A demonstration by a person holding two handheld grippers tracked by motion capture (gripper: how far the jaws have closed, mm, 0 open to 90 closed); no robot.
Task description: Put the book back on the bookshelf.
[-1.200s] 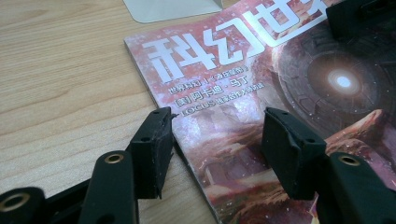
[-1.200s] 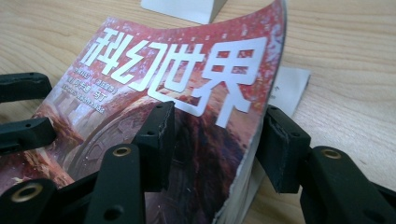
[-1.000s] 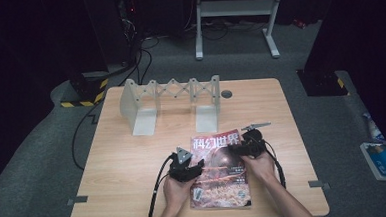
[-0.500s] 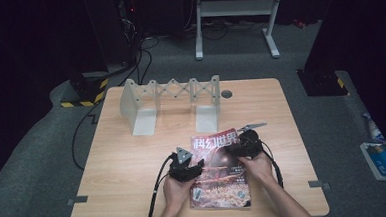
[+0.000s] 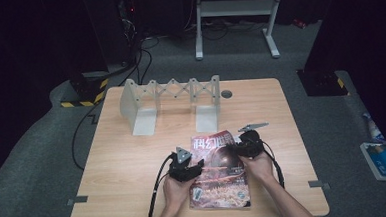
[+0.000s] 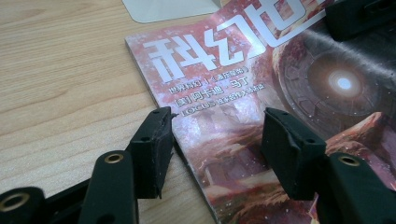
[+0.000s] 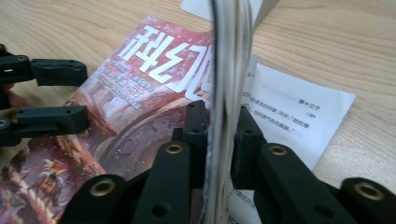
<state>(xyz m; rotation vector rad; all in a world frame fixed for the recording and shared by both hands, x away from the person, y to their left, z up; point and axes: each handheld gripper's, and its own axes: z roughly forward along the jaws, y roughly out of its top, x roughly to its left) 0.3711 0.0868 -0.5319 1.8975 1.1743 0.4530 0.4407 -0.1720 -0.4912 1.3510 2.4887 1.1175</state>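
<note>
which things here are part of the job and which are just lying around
In the job:
- magazine, flat on the table
- right tongs, just closed on a lifted sheaf of its pages
- left tongs, open astride its spine edge

Lying about:
- folding book rack at the table's far side
- blue and white packet on the floor

Glossy paper magazine, cover reflecting light. Matt black plastic gripper pads. Pale wood-grain table, smooth. Grey matt plastic rack, upper centre. Rough grey carpet floor.
</note>
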